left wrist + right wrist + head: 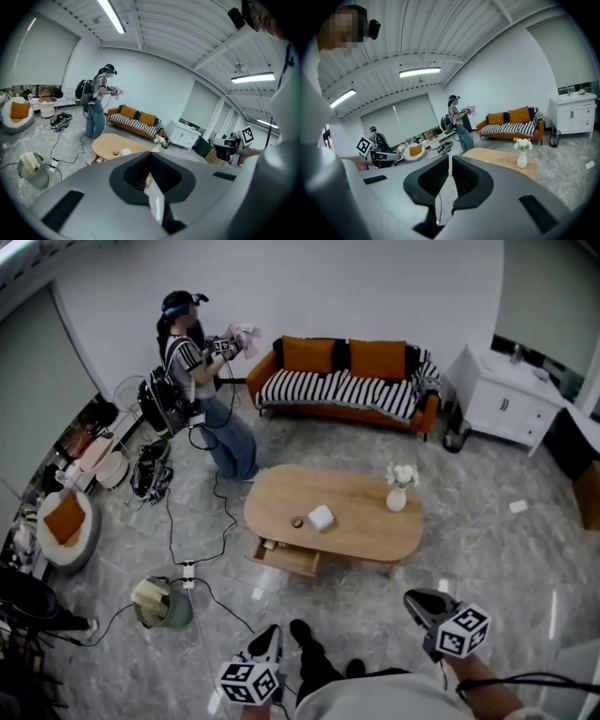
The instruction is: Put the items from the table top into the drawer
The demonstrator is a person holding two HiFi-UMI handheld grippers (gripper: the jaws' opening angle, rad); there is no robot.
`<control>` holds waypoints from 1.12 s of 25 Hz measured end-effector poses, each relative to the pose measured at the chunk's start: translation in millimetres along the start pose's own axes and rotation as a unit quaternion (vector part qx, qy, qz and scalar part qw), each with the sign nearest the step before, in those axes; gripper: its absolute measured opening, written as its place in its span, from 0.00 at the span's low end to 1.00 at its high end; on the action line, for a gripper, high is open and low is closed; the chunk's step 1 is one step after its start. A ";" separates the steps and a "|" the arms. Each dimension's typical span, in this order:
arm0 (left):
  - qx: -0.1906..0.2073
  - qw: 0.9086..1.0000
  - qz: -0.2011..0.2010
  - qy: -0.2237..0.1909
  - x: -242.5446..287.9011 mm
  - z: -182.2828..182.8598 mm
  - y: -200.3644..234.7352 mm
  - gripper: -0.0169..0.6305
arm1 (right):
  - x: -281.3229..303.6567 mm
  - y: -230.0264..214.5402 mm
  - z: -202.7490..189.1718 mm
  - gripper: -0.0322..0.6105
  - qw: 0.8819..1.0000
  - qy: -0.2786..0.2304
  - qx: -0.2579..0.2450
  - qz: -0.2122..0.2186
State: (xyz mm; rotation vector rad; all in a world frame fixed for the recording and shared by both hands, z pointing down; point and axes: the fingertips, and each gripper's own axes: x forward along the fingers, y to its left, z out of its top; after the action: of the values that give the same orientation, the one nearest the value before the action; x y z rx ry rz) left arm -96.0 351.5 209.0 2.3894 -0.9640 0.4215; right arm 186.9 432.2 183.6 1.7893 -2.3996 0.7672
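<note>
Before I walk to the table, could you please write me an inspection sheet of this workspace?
Surface: oval wooden table, some way ahead of both grippers.
Job's things: white box and small round item lie on the table top; the drawer under its left end stands open.
Clutter: vase with white flowers on the table; bin on the floor.
Grippers: left gripper shut, empty; right gripper shut, empty.
Cables: black cable and power strip on the floor left of the table.
Surroundings: orange sofa, white cabinet, another person standing beside the sofa.
</note>
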 end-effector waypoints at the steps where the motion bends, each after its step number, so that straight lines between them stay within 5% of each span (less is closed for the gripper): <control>1: -0.002 1.000 -0.002 -0.001 4.1 3.1 3.9 0.03 | 4.1 -1.6 2.1 0.12 1.000 -0.001 0.004 -0.003; 28: 0.010 0.997 -0.055 0.057 123.4 94.8 125.7 0.03 | 166.3 -25.1 56.6 0.12 0.997 0.010 0.049 -0.061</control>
State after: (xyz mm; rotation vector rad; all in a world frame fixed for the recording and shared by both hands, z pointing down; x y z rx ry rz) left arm -91.0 153.0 233.1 2.3952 -0.7781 0.5218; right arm 169.1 256.2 197.4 1.9330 -2.2516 0.8974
